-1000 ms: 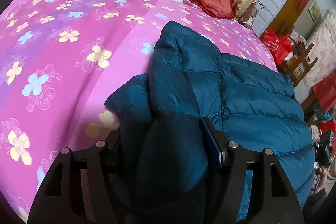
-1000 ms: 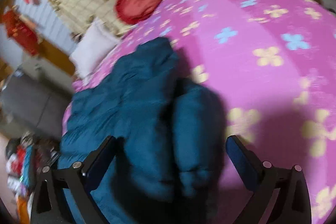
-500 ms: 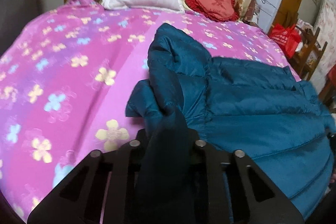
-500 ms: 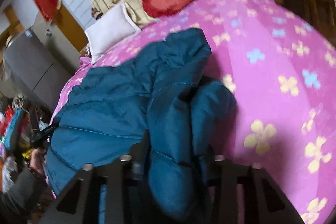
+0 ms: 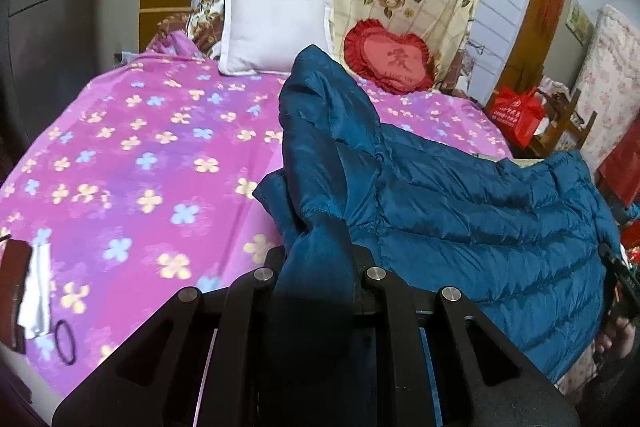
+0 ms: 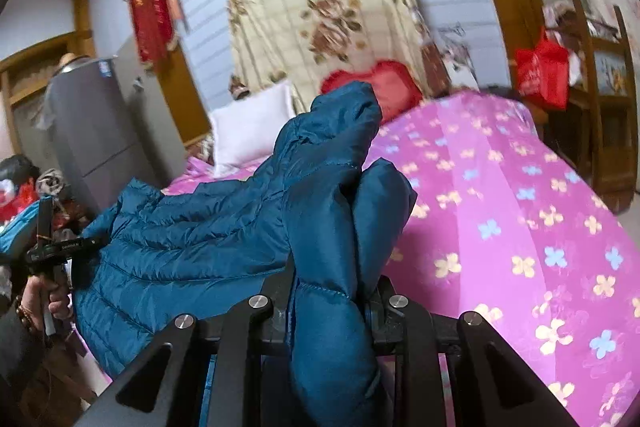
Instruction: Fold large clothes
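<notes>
Teal quilted puffer jacket (image 5: 460, 223) on the bed

It lay spread across the pink flowered bedspread (image 5: 132, 163), its near end bunched and lifted, a padded fold standing upright.

Black left gripper (image 5: 316, 263), black right gripper (image 6: 332, 287), silver round screws, triangular cutouts

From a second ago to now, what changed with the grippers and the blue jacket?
Both grippers, left gripper and right gripper, have just been closing and now pinch folds of the teal quilted puffer jacket, lifting that edge. The pink flowered bedspread and white pillow stayed put.
</notes>
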Available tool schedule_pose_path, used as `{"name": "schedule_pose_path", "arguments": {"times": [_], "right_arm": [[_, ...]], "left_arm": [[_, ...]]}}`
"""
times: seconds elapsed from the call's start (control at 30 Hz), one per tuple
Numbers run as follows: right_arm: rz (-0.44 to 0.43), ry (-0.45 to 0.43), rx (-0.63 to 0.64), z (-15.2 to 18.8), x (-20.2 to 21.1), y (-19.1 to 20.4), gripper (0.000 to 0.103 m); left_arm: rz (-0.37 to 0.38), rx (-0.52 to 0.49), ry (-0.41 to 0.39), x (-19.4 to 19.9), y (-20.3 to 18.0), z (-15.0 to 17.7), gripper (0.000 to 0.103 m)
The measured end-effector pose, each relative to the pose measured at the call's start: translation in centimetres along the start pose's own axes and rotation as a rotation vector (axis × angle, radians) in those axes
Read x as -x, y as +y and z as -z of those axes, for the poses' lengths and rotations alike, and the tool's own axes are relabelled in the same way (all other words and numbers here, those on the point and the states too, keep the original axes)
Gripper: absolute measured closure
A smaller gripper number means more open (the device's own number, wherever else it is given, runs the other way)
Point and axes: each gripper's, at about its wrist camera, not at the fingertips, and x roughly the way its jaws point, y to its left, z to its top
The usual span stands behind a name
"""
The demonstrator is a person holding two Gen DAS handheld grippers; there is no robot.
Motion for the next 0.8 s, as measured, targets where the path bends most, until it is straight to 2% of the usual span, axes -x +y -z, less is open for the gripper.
{"name": "schedule_pose_path", "arguments": {"times": [0.1,0.17,0.23,0.33,0.43,0.5,0.57,0.6,0.7,0.77,0.8], "right_arm": [[-0.028,-0.009,0.007,0.2,0.3,0.2,0.081],[-0.032,0.005,-0.011,0.6,-0.4,0.0,0.081],[-0.019,0.03,-0.022,1.1,-1.7,-0.4,0.081],[0.014,0.121,-0.058,2.5,-4.9,-1.8,0.079],[0.089,0.271,-0.136,4.0,-8.2,-3.8,0.07],[0.081,0.298,-0.2,4.4,-8.7,-5.0,0.061],[0.08,0.266,-0.252,4.2,-7.7,-5.9,0.054],[0.088,0.24,-0.268,4.0,-7.0,-6.1,0.051],[0.127,0.16,-0.266,3.2,-4.6,-5.5,0.05],[0.137,0.107,-0.23,2.6,-2.2,-3.2,0.049],[0.13,0.092,-0.217,2.4,-1.4,-2.0,0.043]], "left_arm": [[-0.022,-0.031,-0.022,0.5,0.2,0.5,0.09],[-0.023,-0.023,-0.016,-0.9,0.7,0.7,0.09],[-0.042,-0.018,0.006,-3.5,0.9,0.9,0.09],[-0.087,-0.007,0.067,-7.5,1.2,2.0,0.088],[-0.116,0.052,0.136,-10.4,2.6,3.6,0.076],[-0.105,0.12,0.147,-11.0,4.1,4.5,0.056],[-0.098,0.17,0.16,-10.9,5.3,4.7,0.042],[-0.095,0.192,0.16,-10.6,5.8,4.7,0.041],[-0.091,0.21,0.125,-8.2,6.4,4.2,0.041],[-0.097,0.168,0.078,-5.6,5.7,3.8,0.041],[-0.099,0.134,0.058,-4.2,4.9,3.6,0.039]]}}
